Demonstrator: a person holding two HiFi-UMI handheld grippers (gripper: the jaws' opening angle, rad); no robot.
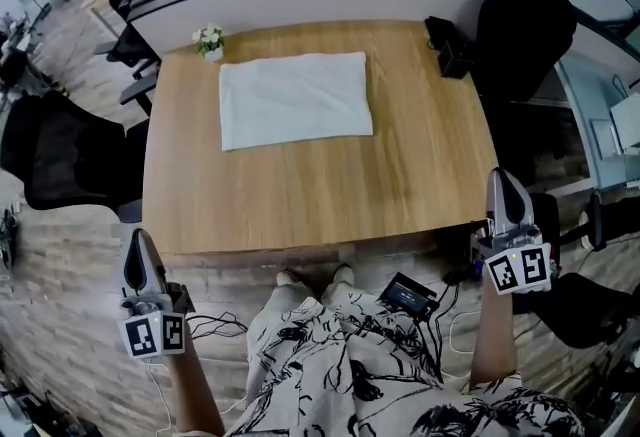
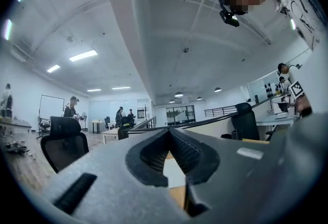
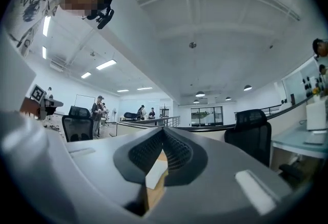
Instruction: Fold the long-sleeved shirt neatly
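Observation:
The white shirt lies folded into a flat rectangle on the far half of the wooden table. My left gripper hangs off the table's near left corner, jaws shut with nothing between them. Past the table's near right corner my right gripper is likewise shut and holds nothing. Both are well short of the shirt. In the left gripper view the closed left gripper points level across the room, a strip of the white shirt showing below the tips. The right gripper shows the same, with the shirt beneath.
A small potted flower stands at the table's far left, a black box at its far right. Black office chairs flank the table. A black device with cables lies by the person's feet.

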